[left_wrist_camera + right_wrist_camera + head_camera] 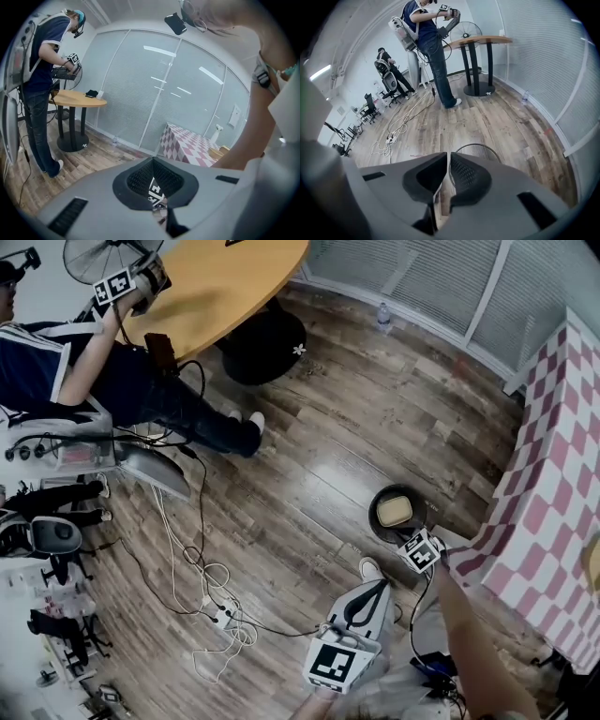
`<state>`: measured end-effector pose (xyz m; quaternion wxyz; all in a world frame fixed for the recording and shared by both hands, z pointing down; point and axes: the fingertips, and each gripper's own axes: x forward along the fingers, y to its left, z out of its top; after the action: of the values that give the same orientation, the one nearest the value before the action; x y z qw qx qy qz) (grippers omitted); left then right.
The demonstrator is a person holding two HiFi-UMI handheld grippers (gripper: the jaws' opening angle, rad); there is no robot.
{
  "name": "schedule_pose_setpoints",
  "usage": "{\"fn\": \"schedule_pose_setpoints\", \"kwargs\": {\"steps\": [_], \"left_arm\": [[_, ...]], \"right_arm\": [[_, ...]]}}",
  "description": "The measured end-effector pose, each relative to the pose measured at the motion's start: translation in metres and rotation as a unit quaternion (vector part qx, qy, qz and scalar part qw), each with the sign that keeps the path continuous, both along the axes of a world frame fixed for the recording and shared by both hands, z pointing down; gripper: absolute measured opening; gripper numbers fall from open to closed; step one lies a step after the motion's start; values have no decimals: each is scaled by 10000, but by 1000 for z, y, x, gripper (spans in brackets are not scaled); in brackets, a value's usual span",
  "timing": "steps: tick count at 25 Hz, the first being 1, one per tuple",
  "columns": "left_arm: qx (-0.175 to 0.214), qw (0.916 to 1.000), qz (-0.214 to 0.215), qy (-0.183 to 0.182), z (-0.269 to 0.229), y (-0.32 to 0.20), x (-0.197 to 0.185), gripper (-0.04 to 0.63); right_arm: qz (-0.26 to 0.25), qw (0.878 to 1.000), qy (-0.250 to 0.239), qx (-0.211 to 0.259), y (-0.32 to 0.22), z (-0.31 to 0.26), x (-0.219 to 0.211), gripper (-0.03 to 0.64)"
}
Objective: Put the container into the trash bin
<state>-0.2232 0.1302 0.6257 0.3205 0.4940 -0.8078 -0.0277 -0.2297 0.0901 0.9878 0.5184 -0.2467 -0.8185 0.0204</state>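
Observation:
The black round trash bin (379,531) stands on the wood floor beside the checkered table. A pale yellow container (395,511) lies inside it. My right gripper (409,535) hangs just above the bin's near rim, mostly hidden under its marker cube (420,550). In the right gripper view the gripper (446,161) has its jaws nearly together with nothing between them, and the bin's rim (474,145) shows just past them. My left gripper (380,584) is lower in the head view, pointing towards the bin, and in its own view the gripper (153,161) is shut and empty.
A table with a pink-and-white checkered cloth (553,474) stands right of the bin. A person (112,371) with grippers stands at a round wooden table (225,277) at the far left. Cables and a power strip (221,615) lie on the floor. A water bottle (382,317) stands by the wall.

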Motion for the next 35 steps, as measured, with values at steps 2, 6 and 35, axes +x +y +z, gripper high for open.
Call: {"fn": "schedule_pose_setpoints", "kwargs": {"steps": [2,6,35], "left_arm": [[8,10000,-25,-56,-3,1,-1,6],[-23,9999,-83,-97,-8,5,0,6],[31,9988,35,-484,-75,12,25,6]], "right_arm": [[39,10000,-22,-24,0,-13,1,15],[508,9985,-89,-183,-3,-37,4,6],[-520,9733,-1875,-1216,23,-304,12,-6]]}}
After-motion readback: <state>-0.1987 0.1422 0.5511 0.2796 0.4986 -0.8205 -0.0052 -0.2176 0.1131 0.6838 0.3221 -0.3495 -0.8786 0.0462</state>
